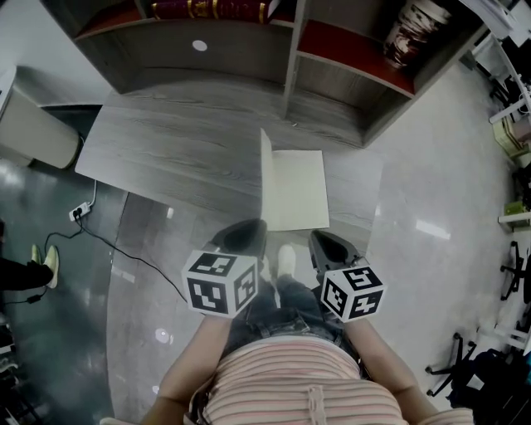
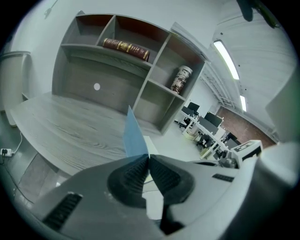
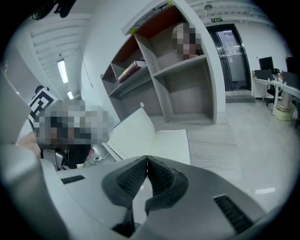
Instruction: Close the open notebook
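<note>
The notebook lies on the grey desk [image 1: 166, 149]. Its right half [image 1: 297, 189] is flat with a cream page up. Its blue cover [image 2: 135, 136] stands nearly upright and shows edge-on in the head view [image 1: 265, 178]. My left gripper [image 2: 148, 158] is shut on the lower near edge of that cover, at the desk's front edge [image 1: 253, 232]. My right gripper [image 3: 146, 159] is shut with nothing between its pads. It hovers just off the notebook's near right corner [image 1: 319, 241]. In the right gripper view the raised cover [image 3: 131, 133] leans up to the left of the flat page [image 3: 168, 143].
A grey shelf unit stands behind the desk with a dark red book [image 1: 220, 8] lying on it and a jar [image 1: 415, 29] at the right. A cable and a power strip [image 1: 80, 212] lie on the floor at the left. A pale bin [image 1: 33, 133] stands beside the desk.
</note>
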A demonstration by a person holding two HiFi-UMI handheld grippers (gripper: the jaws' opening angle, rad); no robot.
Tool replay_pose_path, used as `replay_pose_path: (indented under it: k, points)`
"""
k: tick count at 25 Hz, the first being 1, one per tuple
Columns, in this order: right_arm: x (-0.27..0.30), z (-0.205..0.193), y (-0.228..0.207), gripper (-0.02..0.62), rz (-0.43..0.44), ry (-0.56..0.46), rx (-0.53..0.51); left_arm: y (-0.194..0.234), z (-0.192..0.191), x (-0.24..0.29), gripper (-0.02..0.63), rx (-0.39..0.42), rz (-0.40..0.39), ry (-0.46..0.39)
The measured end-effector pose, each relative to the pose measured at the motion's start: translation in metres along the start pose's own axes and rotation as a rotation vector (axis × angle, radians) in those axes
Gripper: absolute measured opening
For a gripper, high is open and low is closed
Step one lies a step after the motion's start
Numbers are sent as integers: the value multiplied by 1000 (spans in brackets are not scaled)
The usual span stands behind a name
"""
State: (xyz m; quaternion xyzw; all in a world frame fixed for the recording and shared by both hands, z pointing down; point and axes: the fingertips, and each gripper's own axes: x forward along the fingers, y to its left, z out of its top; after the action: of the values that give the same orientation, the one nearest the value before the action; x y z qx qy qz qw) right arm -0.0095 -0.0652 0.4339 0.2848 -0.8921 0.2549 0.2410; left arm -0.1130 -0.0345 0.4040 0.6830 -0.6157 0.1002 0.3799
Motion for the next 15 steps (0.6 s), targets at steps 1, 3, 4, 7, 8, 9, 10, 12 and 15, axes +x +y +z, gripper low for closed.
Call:
replay_pose_path:
  k: [1,3,4,7,8,9,10,12,15]
  points:
    - [-1,0,-2,8,-4,-1,4,-3,1,2,23,5,-7,3]
    - [-3,-1,-5,8,-13,-3,14,-9,2,5,23,14,-23,9]
    - [-3,-2,-7,8,-18,-3,18,-11,2,7,23,19,-31,11]
    - [-6,-3,-10,8,-32,-6,29,-20,3,13,23,37,-56,19]
    - [-7,-4,-11,8,-37,-7,32,-22,3,14,23,43,-63,22]
    - [-7,-4,-12,8,-41,-8,35,-25,3,16,23,48,-70,24]
    - [-8,-4,-14,8,-45,-9,37,-27,3,18,23,53,-76,27]
    - [-9,-5,-17,8,-55,-10,43,-30,2,21,23,61,-86,34]
    - [-13,-5,-21,8,-72,-12,50,-37,2,26,23,77,-107,48]
